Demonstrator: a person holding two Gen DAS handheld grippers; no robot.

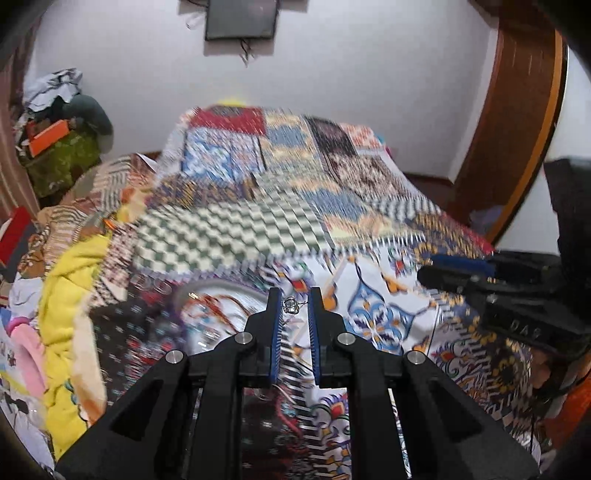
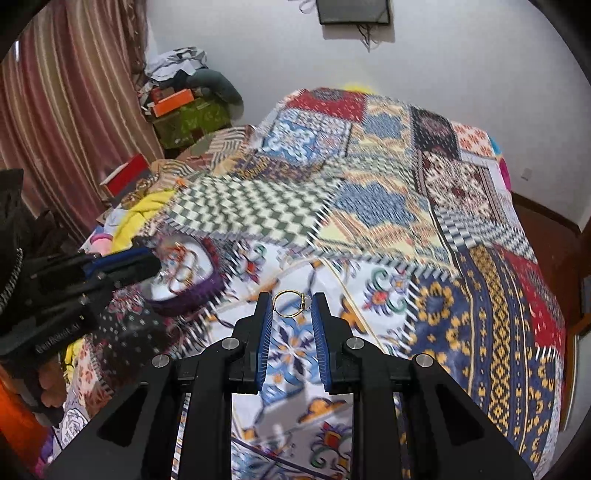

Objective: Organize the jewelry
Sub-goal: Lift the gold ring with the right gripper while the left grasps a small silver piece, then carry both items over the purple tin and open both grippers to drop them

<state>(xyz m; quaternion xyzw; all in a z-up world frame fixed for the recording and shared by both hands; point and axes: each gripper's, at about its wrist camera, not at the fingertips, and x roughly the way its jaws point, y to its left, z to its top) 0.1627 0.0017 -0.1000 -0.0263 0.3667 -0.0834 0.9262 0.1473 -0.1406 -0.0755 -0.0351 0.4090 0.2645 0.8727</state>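
My right gripper [image 2: 291,300] is shut on a thin gold ring [image 2: 303,297] with a small pale stone, held across its blue pads above the patchwork bedspread [image 2: 406,206]. My left gripper [image 1: 294,296] is shut on a small silver jewelry piece [image 1: 291,306] with a fine wire, close to the left pad. A white dish with a purple rim [image 2: 207,291] lies on the bed to the left and holds several bangles [image 2: 181,266]. The left gripper [image 2: 146,260] hovers over that dish. The dish [image 1: 192,290] looks blurred beside the left fingers. The right gripper [image 1: 454,271] shows at the right edge.
Yellow and pink cloths [image 1: 70,295] are piled along the bed's left side. A heap of boxes and clothes [image 2: 184,107] stands in the far corner by a striped curtain [image 2: 66,110]. A wooden door frame [image 1: 517,129] is on the right. A dark frame [image 1: 242,18] hangs on the wall.
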